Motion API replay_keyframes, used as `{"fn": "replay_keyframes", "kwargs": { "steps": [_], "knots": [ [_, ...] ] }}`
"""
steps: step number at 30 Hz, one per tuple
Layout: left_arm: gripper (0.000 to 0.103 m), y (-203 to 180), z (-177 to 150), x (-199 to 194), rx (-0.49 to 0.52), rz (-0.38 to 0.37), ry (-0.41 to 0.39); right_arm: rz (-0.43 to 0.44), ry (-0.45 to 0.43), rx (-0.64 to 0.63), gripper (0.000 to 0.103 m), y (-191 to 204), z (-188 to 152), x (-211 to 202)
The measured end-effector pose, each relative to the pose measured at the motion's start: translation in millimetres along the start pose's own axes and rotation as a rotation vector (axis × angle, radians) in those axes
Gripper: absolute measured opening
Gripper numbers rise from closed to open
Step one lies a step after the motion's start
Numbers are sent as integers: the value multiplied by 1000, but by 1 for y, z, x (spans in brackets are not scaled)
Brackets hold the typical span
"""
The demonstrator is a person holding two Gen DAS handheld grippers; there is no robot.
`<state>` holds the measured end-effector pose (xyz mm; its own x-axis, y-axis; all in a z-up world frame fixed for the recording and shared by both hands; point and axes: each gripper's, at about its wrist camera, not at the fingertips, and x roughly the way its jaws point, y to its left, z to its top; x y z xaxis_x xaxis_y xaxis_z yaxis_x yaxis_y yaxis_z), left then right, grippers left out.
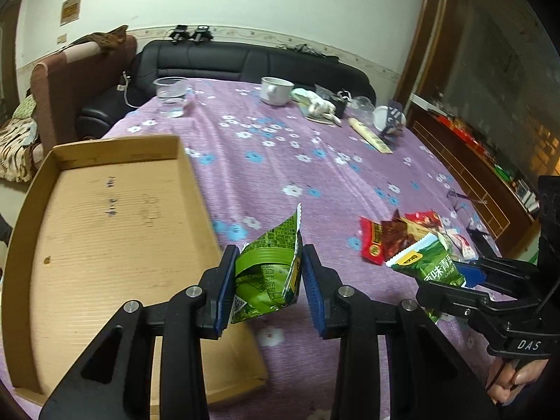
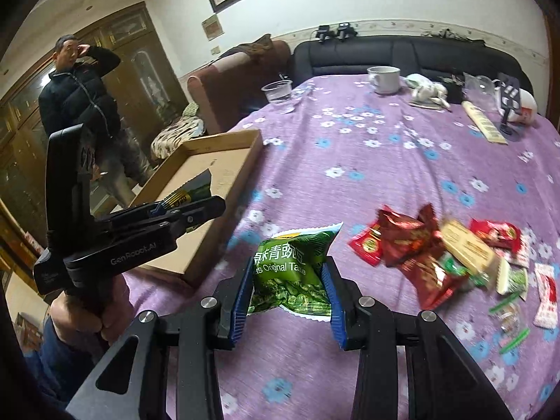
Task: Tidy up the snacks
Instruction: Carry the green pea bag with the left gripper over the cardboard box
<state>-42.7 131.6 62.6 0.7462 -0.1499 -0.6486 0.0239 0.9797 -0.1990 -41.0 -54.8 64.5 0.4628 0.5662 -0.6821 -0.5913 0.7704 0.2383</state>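
Purple flowered tablecloth (image 1: pixel 266 175), sofa behind. Left gripper (image 1: pixel 267 280) is clamped on a crumpled green pea packet (image 1: pixel 269 276), held just past the edge of the empty cardboard tray (image 1: pixel 105 231); right gripper (image 2: pixel 287 290) is clamped on a second green packet (image 2: pixel 297 273) above the cloth. Packets judged light, soft, slick; pinch mid-body across the puffed sides. Right view alone shows the full snack pile (image 2: pixel 437 255) and a bystander (image 2: pixel 84 98); left view shows the tray floor bare.
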Motion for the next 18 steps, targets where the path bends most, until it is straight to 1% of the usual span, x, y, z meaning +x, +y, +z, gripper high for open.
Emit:
{"fn": "replay_keyframes", "kwargs": {
  "steps": [8, 11, 18],
  "knots": [
    [34, 34, 0, -8, -63, 49, -19, 56, 23, -27, 39, 31, 19, 26],
    [34, 51, -2, -11, -86, 84, -24, 80, 32, -36, 39, 46, 24, 38],
    [34, 95, -7, -16, -179, 146, -21, 142, 66, -84, 39, 88, 29, 64]
  ]
}}
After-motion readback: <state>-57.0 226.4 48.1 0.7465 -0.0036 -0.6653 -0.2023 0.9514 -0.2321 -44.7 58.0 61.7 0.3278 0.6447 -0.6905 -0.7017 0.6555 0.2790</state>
